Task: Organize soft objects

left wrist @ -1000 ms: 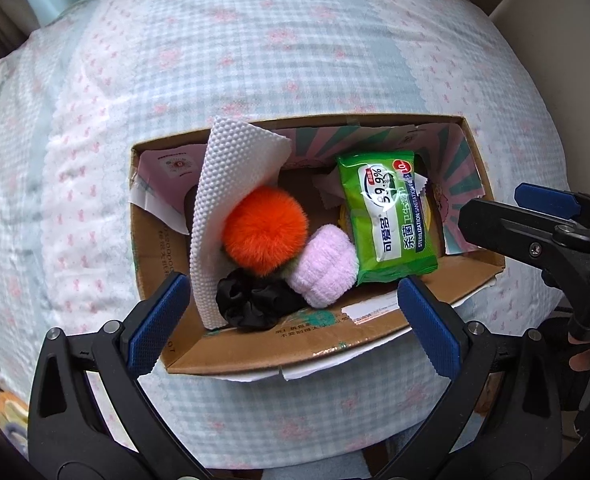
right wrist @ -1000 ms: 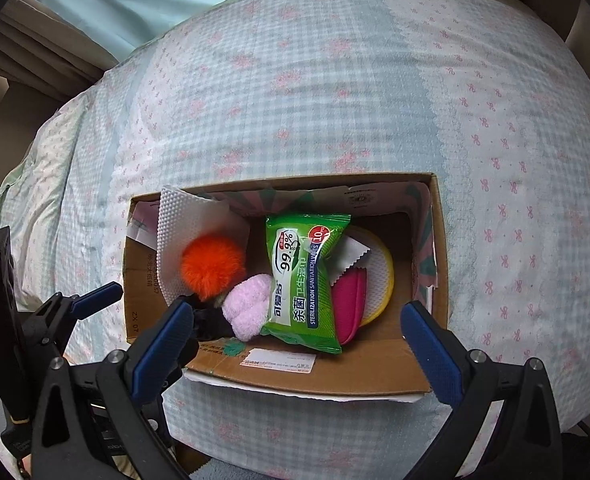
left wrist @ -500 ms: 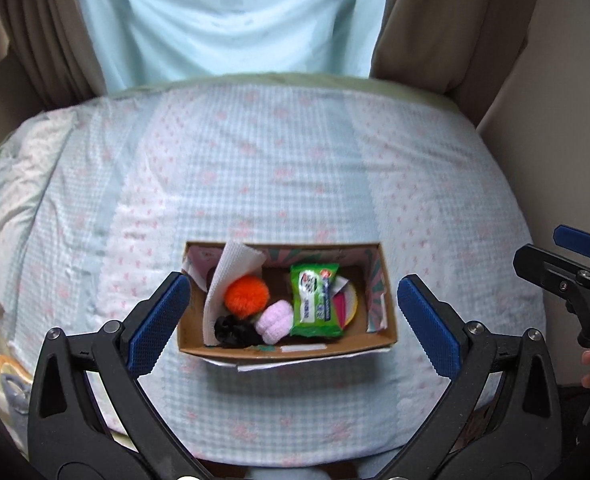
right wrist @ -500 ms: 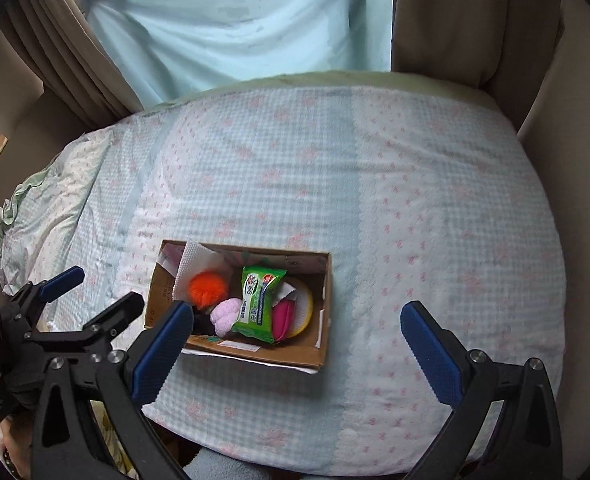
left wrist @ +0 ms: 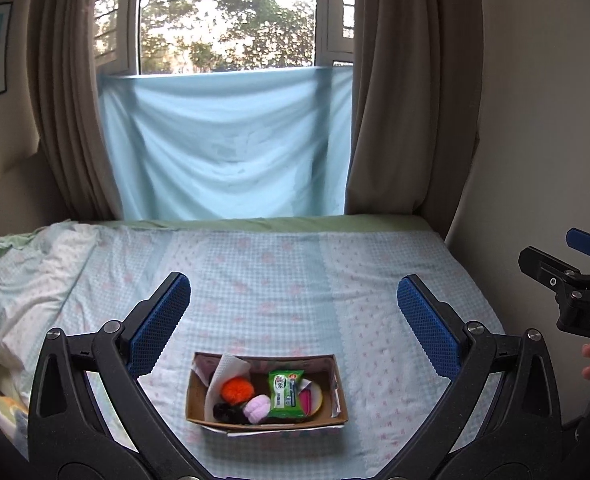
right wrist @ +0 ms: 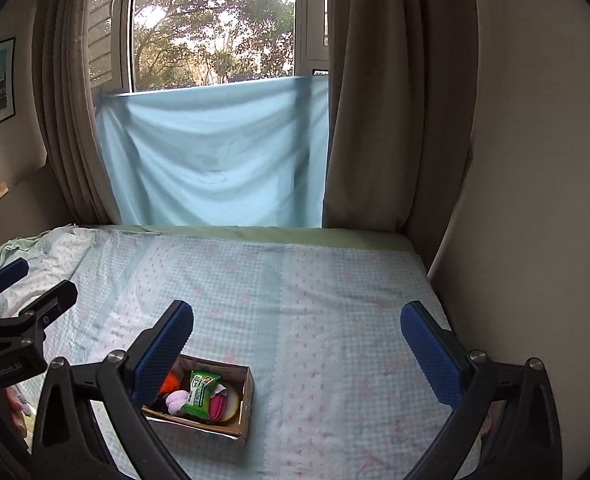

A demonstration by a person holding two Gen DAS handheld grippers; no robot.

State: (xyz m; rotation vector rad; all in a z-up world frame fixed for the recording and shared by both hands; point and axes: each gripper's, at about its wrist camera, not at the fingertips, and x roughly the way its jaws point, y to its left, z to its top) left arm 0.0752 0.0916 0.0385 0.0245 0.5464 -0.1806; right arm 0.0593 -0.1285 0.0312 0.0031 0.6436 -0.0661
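Observation:
A cardboard box (left wrist: 337,402) sits on the bed near its front edge; it also shows in the right wrist view (right wrist: 248,400). Inside lie an orange pompom (left wrist: 237,389), a pink fuzzy ball (left wrist: 257,408), a black scrunchie (left wrist: 225,412), a green wipes pack (left wrist: 286,394), a white cloth (left wrist: 223,372) and a pink and yellow round item (left wrist: 313,396). My left gripper (left wrist: 295,328) is open and empty, high above and behind the box. My right gripper (right wrist: 297,348) is open and empty, to the box's right.
The bed (left wrist: 295,272) has a light blue checked sheet with a crumpled quilt (left wrist: 19,280) at the left. A blue cloth (left wrist: 227,144) hangs over the window between brown curtains. A wall runs along the right side of the bed.
Both grippers have pulled far back and up from the box, so it now looks small and the window has come into view. The box contents are unchanged.

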